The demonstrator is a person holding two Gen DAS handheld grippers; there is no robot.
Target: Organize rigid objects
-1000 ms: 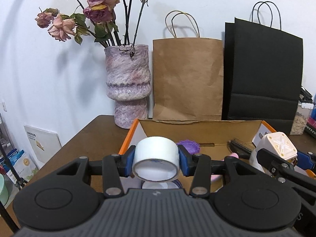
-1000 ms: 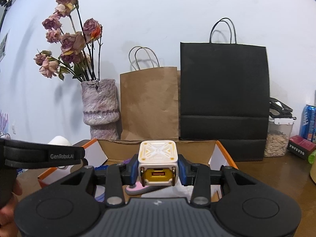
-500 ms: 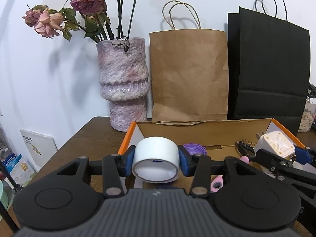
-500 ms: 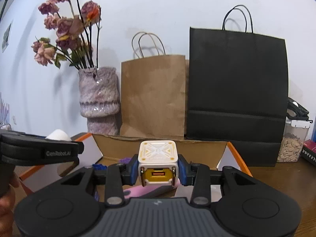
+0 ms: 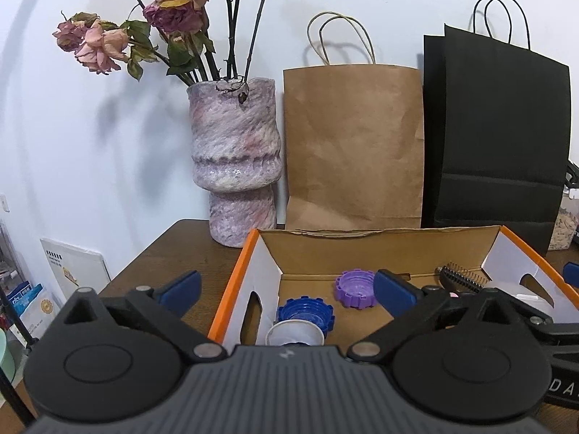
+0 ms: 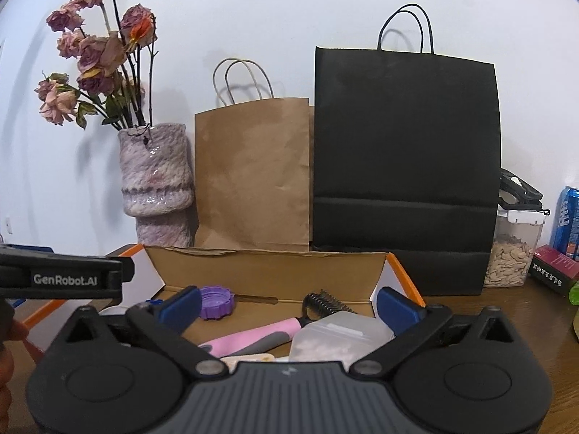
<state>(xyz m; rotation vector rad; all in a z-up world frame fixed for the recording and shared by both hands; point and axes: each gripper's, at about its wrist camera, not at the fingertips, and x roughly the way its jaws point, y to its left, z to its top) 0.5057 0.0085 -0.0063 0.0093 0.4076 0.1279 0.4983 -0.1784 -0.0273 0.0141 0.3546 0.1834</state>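
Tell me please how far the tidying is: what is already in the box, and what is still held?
Done: the box holds the white tape roll, blue cap, purple cap, pink brush and a clear pouch. In hand: nothing; the left gripper and right gripper are opening, with nothing between the jaws. Left: no loose item shows beside the box; the cream cube is barely visible.

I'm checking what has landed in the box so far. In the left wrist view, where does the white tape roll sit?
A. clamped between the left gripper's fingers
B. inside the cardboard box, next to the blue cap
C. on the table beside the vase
B: the white tape roll lies in the cardboard box against the blue cap, below the opening left gripper.
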